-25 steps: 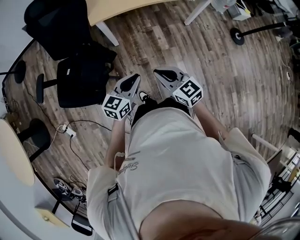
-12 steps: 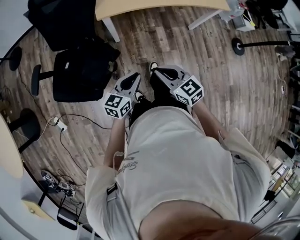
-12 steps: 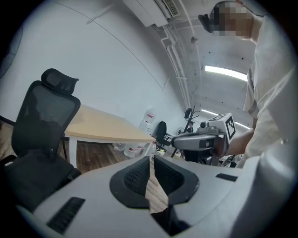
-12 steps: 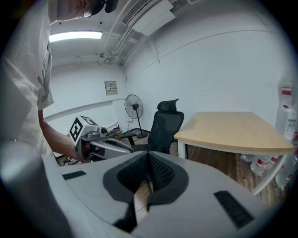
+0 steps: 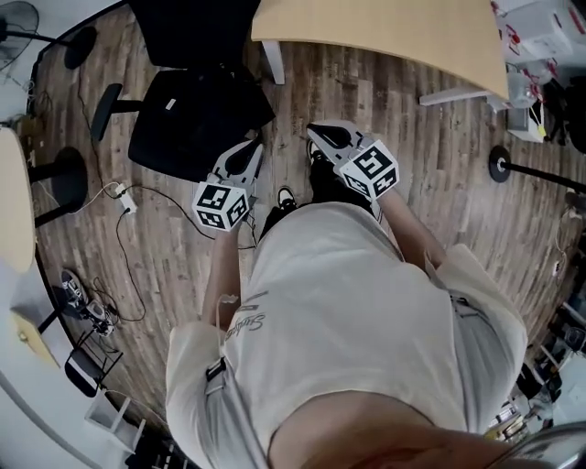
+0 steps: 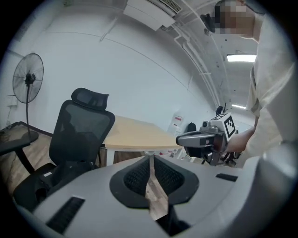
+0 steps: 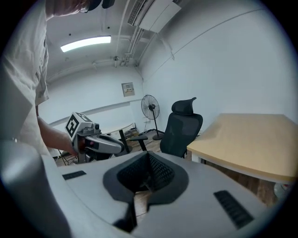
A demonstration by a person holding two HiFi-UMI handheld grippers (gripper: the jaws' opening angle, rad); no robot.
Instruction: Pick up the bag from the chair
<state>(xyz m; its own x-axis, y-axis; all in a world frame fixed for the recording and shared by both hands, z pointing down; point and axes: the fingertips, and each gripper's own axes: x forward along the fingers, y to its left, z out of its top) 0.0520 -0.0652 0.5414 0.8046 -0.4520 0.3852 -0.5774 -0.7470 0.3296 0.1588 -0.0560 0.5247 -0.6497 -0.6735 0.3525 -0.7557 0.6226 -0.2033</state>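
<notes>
**Asker:** Out ahead of you, what stood where?

**Me:** The wooden floor took up most of the view. The pale tabletop ran across the far side. To its left stood the black chair, with its backrest on the far side of the seat from me. The bag lay slumped on the seat, dark on dark, so its outline was hard to make out.

**Asker:** Which way did the bag lie from your tools?

**Me:** It was ahead and off to the left of both. My left hand-held gripper was the nearer one. From above, its tip sat just beside the bag's right edge, though I couldn't tell whether it touched. My right hand-held gripper was farther to the right, near the tabletop's leg and well apart from the bag.

**Asker:** And the bag's long axis?

**Me:** As best I could judge, it ran across the seat from near-left to far-right, so it lay roughly crosswise to the way I was pointing.

**Asker:** Were you holding anything?

**Me:** No. Both pairs of jaws were pressed together with nothing between them, and only a sliver of floor showed through the slit. I judged that I'd have to swing left, spread the left jaws and come down onto the bag.
</notes>
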